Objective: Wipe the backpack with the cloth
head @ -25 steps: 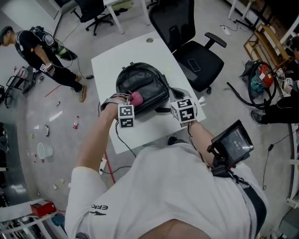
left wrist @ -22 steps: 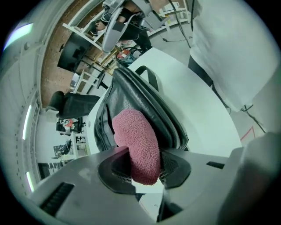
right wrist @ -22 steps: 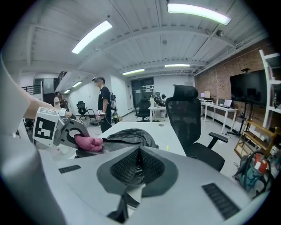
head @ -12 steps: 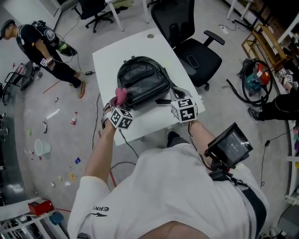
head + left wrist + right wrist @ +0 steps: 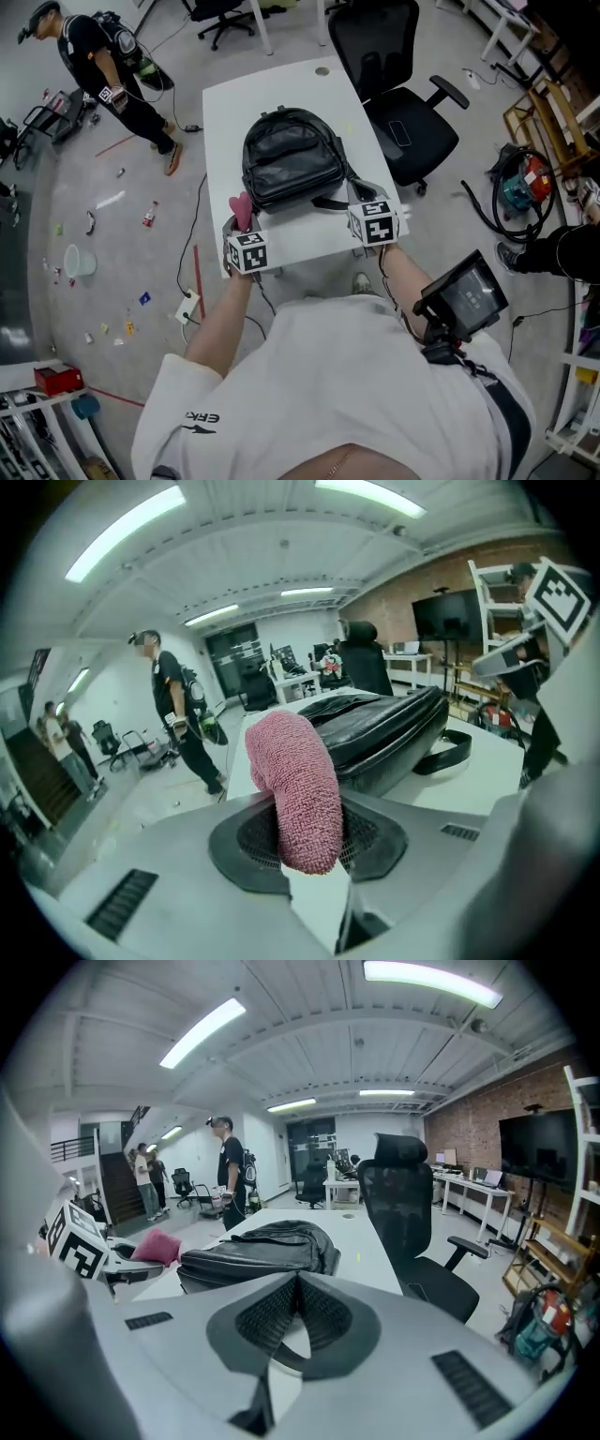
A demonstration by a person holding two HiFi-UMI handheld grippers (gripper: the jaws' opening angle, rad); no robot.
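Head view shows the white bench [image 5: 281, 94] carrying the black backpack [image 5: 292, 169], just ahead of both tongs. The left tongs [image 5: 302, 841] pinch the pink cloth [image 5: 292, 780], held clear of the backpack. The right tongs [image 5: 298, 1326] are closed and empty. I'd judge wiping remains.

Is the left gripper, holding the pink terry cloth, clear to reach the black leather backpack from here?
Probably yes. The left gripper is shut on the pink terry cloth just short of the black leather backpack, and nothing stands between them.
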